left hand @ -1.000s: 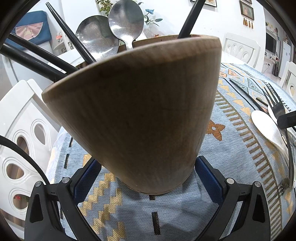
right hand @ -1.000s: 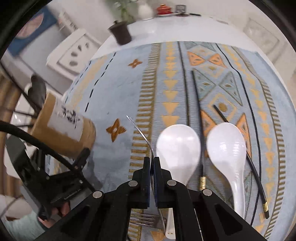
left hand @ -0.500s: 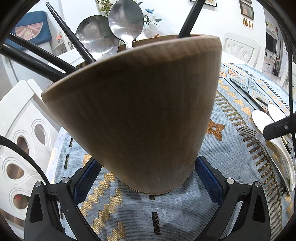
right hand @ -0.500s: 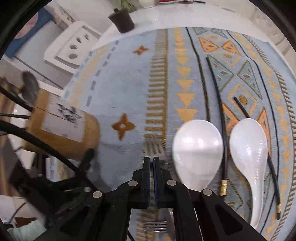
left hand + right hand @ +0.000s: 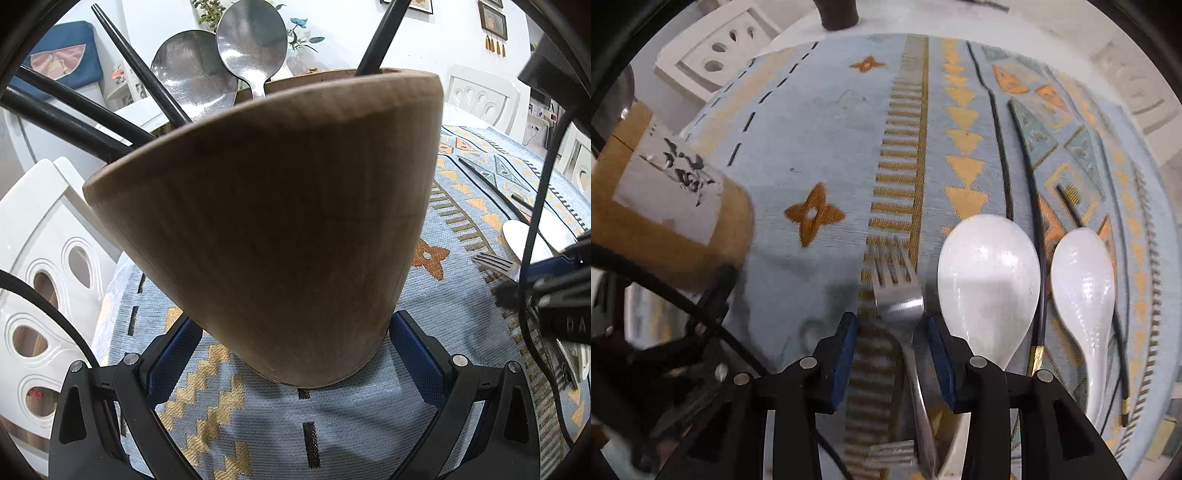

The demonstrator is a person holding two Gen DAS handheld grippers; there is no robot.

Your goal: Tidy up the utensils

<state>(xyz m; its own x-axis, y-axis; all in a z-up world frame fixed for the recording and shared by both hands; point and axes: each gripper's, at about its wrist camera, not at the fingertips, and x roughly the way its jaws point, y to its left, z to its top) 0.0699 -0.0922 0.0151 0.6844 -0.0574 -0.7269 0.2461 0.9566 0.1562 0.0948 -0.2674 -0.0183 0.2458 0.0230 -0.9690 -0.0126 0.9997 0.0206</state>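
My left gripper [image 5: 293, 325] is shut on the base of a tilted wooden holder [image 5: 277, 221], also seen at the left of the right wrist view [image 5: 665, 206]. In the holder stand two metal spoons [image 5: 251, 48] and several black chopsticks [image 5: 74, 110]. My right gripper [image 5: 890, 321] points down at the patterned tablecloth [image 5: 812, 129]. Its jaws have just been opening. A metal fork [image 5: 897, 291] lies flat between them, and the pads stand clear of it. To the right lie two white spoons [image 5: 990, 273] and black chopsticks [image 5: 1034, 221].
A second fork [image 5: 890, 454] shows partly under the right gripper. White chairs [image 5: 44, 229] stand around the table. A dark pot [image 5: 836, 14] sits at the far edge. A black cable [image 5: 535, 184] hangs across the right of the left wrist view.
The right gripper came down toward the cloth with the fork edge-on in its shut jaws; the fork now lies flat and the jaws stand apart. The left gripper and holder kept still.
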